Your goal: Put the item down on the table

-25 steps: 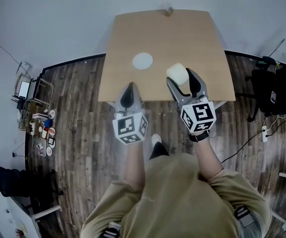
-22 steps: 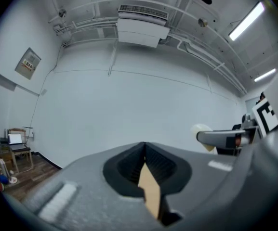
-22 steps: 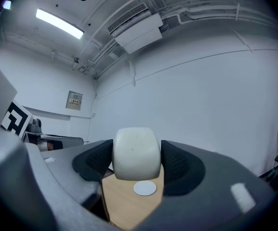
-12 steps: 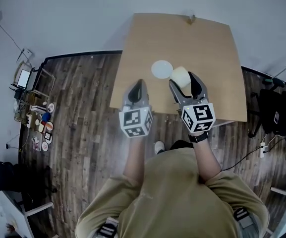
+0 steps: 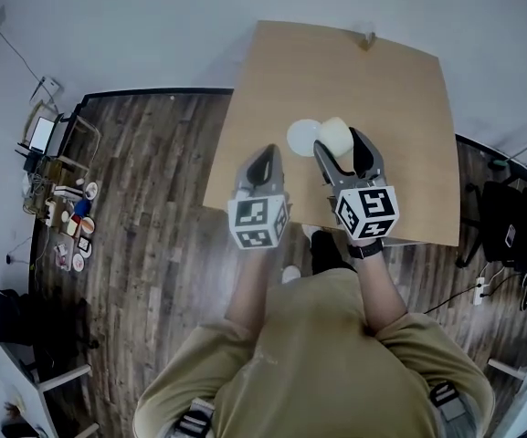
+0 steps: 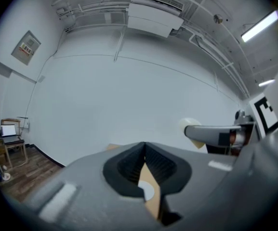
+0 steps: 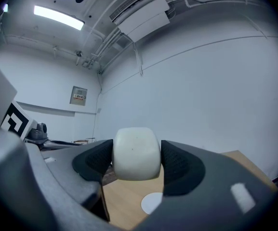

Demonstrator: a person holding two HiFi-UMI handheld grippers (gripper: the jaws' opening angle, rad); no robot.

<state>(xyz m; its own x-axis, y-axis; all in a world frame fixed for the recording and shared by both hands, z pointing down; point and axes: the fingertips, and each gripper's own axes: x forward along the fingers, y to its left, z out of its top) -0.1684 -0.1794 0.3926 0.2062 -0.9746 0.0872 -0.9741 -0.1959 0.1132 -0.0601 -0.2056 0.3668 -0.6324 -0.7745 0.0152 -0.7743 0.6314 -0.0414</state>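
Note:
My right gripper [image 5: 346, 147] is shut on a cream rounded cup [image 5: 335, 135], held in the air above the wooden table [image 5: 400, 89]. The right gripper view shows the cup [image 7: 135, 153] squeezed between the two black pads [image 7: 179, 165], with the table [image 7: 124, 201] below. A white round coaster [image 5: 301, 137] lies on the table just left of the cup; it also shows in the right gripper view [image 7: 152, 202]. My left gripper [image 5: 264, 164] hovers over the table's near left edge, jaws shut with nothing between them [image 6: 145, 159].
The table stands against a white wall, with a small object [image 5: 369, 39] at its far edge. Dark wood floor surrounds it. Clutter and a laptop stand [image 5: 42, 135] sit far left; a black chair [image 5: 505, 217] is at right.
The table has drawn nearer to me in the head view. Both grippers now reach over its near part, the cup still held in the right one.

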